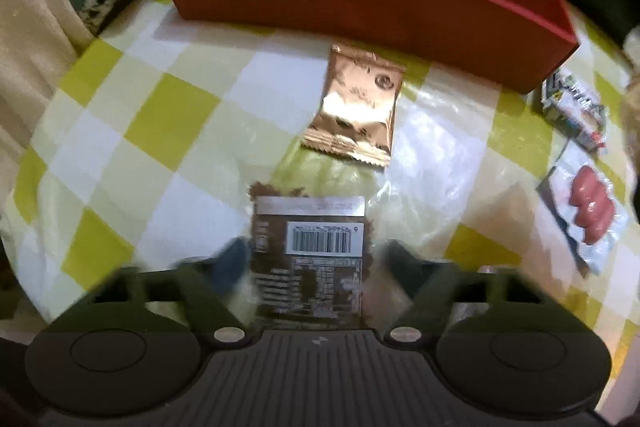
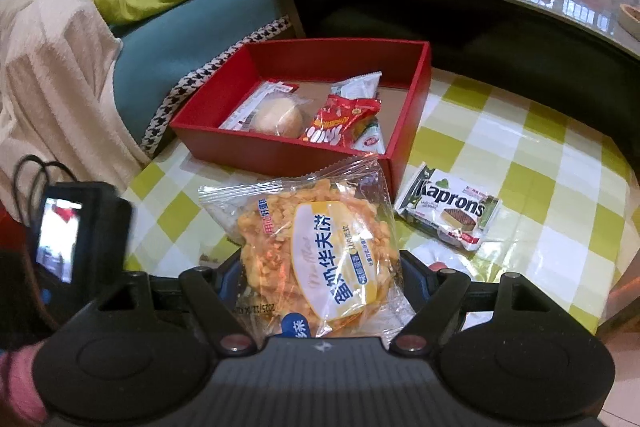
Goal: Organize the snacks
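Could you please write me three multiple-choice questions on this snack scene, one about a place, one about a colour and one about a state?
1. Where does the Kaprons wafer pack lie?
A. inside the box
B. on the checked tablecloth beside the box
C. on the sofa

2. What colour is the box?
A. red
B. blue
C. white

3. What is the right claw doing?
A. hanging open, holding nothing
B. gripping the orange waffle snack bag
C. gripping a cushion

Answers: 1 B, it rests on the cloth just outside the box wall; 2 A, all its walls are red; 3 B, the bag sits pinched between its fingers.
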Demonstrator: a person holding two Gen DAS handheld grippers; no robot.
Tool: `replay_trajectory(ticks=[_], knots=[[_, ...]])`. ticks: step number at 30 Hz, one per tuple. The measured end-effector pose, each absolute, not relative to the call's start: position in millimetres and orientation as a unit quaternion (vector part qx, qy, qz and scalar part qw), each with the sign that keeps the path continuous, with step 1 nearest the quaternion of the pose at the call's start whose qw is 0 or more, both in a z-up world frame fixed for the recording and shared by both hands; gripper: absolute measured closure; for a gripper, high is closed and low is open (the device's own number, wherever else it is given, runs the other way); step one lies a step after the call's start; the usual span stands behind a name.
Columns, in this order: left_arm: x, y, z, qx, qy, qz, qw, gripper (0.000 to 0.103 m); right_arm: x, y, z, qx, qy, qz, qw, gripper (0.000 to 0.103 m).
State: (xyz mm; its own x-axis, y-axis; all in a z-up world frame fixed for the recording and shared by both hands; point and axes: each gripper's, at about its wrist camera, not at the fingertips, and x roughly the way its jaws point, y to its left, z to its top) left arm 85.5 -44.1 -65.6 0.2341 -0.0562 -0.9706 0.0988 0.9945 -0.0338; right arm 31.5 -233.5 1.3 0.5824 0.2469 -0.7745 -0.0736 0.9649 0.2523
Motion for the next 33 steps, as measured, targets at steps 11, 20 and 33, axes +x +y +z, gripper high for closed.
replay_trajectory(ticks=[11, 20, 33], knots=[[88, -26, -41, -0.02, 0.606, -0.088, 0.791, 0.062, 37, -217, 1, 0.087, 0.446, 0.104, 0.885, 0.019], [91, -7, -63, 0.0, 0.632, -0.038, 0.774, 0.016, 39, -214, 0, 0.086, 0.45, 0.11, 0.882, 0.019], [101, 4, -57, -0.041, 0.629, -0.065, 0.773, 0.063, 41, -209, -1, 0.082, 0.449, 0.115, 0.883, 0.019]])
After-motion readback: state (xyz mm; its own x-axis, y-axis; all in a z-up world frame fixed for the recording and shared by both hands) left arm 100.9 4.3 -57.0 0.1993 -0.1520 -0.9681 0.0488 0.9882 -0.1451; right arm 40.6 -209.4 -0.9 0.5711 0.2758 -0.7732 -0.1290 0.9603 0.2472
